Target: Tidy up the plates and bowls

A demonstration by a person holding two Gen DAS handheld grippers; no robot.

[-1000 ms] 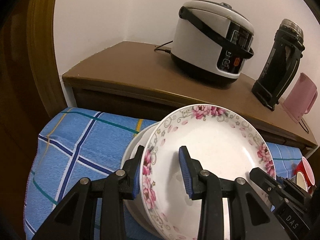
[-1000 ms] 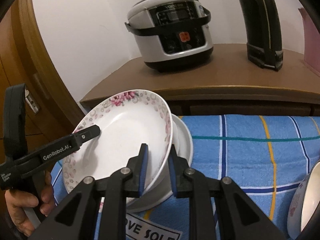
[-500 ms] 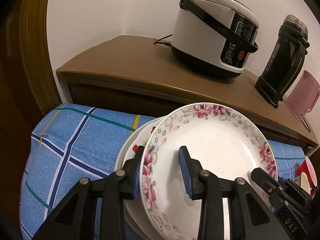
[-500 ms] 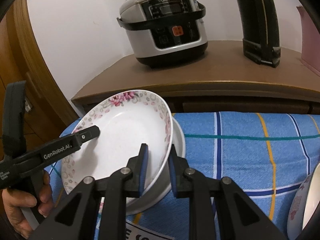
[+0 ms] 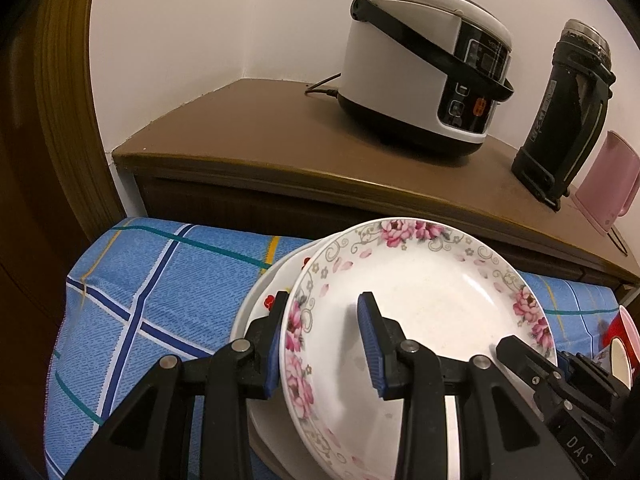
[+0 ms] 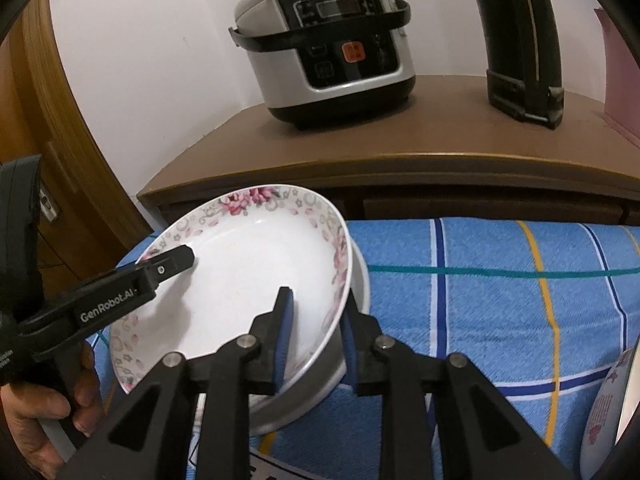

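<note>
Right wrist view: your right gripper (image 6: 316, 324) had just been opening, its jaws now straddling the floral plate (image 6: 248, 280) rim with a visible gap, no longer pinching. Your left gripper (image 5: 324, 340) stayed spread astride the opposite rim. The plate had sunk onto the white plate stack (image 6: 352, 312) on the blue plaid cloth (image 6: 500, 300); likely a release. Beyond, the rice cooker (image 6: 332, 44) sat on the cabinet.
</note>
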